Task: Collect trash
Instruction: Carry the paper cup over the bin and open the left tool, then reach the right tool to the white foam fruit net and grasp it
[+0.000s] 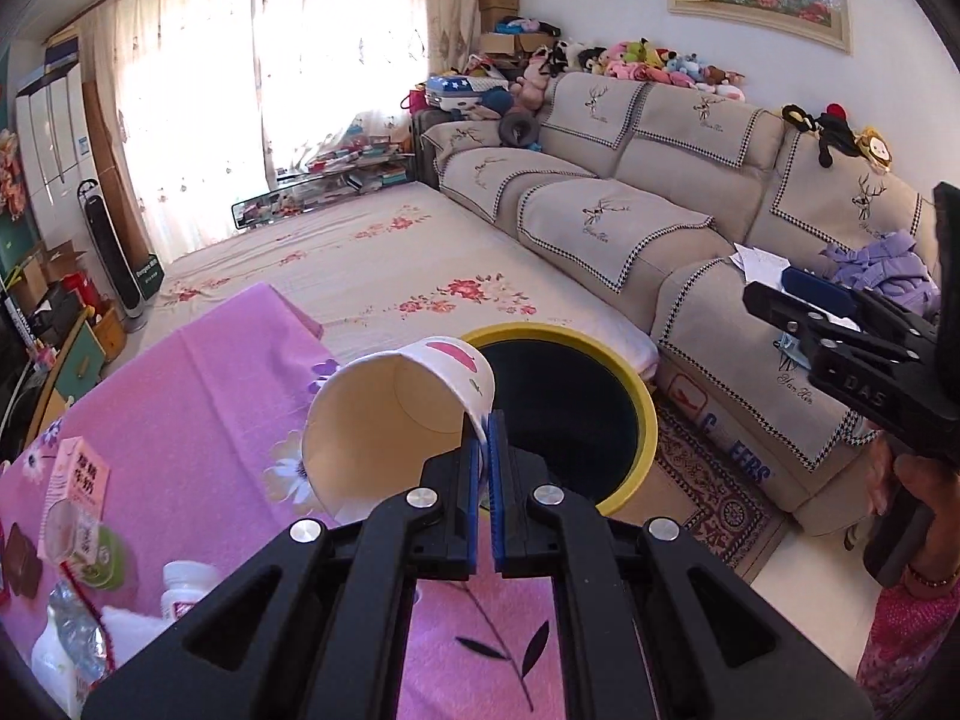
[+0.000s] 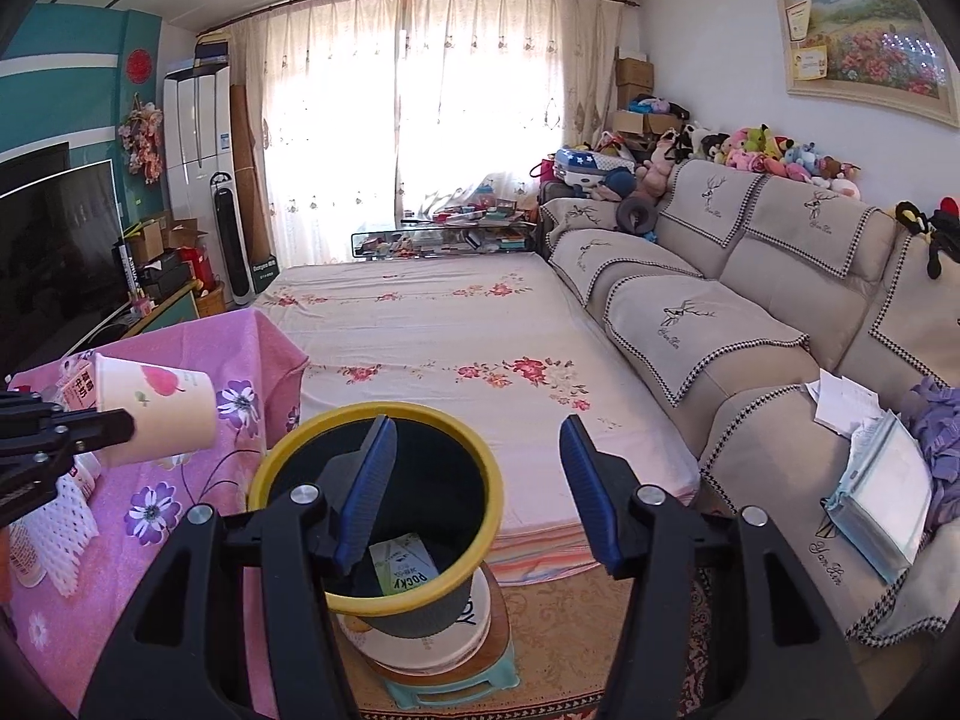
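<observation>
From the left wrist, the left gripper [image 1: 485, 450] clenches the rim of a tipped paper cup [image 1: 393, 420] beside the yellow-rimmed bin [image 1: 645, 414], while from the right wrist the right gripper [image 2: 480, 480] gapes above that bin, holding what looks like a Pocky box [image 2: 403, 565]

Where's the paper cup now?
Pinched by its rim in the left hand-held gripper, the paper cup is held tipped sideways over the pink tablecloth, beside the yellow-rimmed bin.

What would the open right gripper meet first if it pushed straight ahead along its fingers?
Most likely the yellow-rimmed trash bin, whose opening sits between the right gripper fingers; depth is unclear, so it might pass just above the rim.
</observation>
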### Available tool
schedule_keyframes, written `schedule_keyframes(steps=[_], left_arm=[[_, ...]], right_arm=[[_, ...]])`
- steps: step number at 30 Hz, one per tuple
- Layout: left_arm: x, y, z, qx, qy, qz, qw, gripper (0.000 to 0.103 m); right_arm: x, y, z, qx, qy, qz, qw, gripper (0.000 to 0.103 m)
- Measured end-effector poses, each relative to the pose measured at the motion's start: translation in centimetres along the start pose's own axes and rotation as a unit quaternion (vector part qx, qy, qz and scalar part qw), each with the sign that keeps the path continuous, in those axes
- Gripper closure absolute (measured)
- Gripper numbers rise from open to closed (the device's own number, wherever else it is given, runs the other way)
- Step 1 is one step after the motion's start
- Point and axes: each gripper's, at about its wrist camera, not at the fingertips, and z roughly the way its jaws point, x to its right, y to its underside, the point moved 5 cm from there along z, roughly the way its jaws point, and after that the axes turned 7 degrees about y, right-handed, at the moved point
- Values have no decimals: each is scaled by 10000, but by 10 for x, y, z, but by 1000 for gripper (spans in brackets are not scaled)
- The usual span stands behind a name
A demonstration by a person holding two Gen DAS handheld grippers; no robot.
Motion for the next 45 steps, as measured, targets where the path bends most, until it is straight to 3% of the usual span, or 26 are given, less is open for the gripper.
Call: schedule_keyframes(steps=[6,8,10,12,15,18,20,22,27,31,35,38,41,45], left_arm=[[9,-19,71,-350,151,-28,9993,98],[8,-26,87,-348,38,-34,9994,85],[4,-31,92,-304,-46,-122,9995,50],[-1,-34,84,-177,-61,-225,9996,44],[-7,-36,52,56,-116,-283,9995,42],[-20,-26,-10,451,-273,-290,9982,24],[-32,-15,-54,656,-429,-345,9963,21],[-47,0,-89,775,-582,-476,9942,14],[-102,53,-164,909,-1081,-1128,9835,6],[-144,104,-216,922,-1659,-1604,9686,5],[-181,158,-262,956,-2196,-2039,9492,5],[-206,192,-289,995,-2536,-2316,9339,5],[-221,215,-309,1011,-2764,-2525,9218,5],[-226,233,-326,1094,-2889,-2657,9132,5]], right_arm=[[26,7,0,-38,135,161,9998,44],[30,8,0,-36,171,186,9997,41],[31,9,0,-41,184,189,9996,40],[32,10,0,-40,198,192,9996,40],[28,12,-1,-71,158,161,9997,39],[13,16,0,-132,5,52,9999,39],[-3,20,0,-176,-140,-72,9997,39],[-23,22,0,-223,-357,-199,9989,38],[-83,26,-6,-292,-988,-618,9928,35],[-142,35,-17,-390,-1728,-1032,9788,33],[-198,43,-35,-549,-2752,-1419,9493,31],[-234,50,-49,-610,-3291,-1802,9249,29],[-262,64,-56,-676,-3510,-2176,9082,26],[-287,79,-56,-740,-3581,-2520,8960,16]])
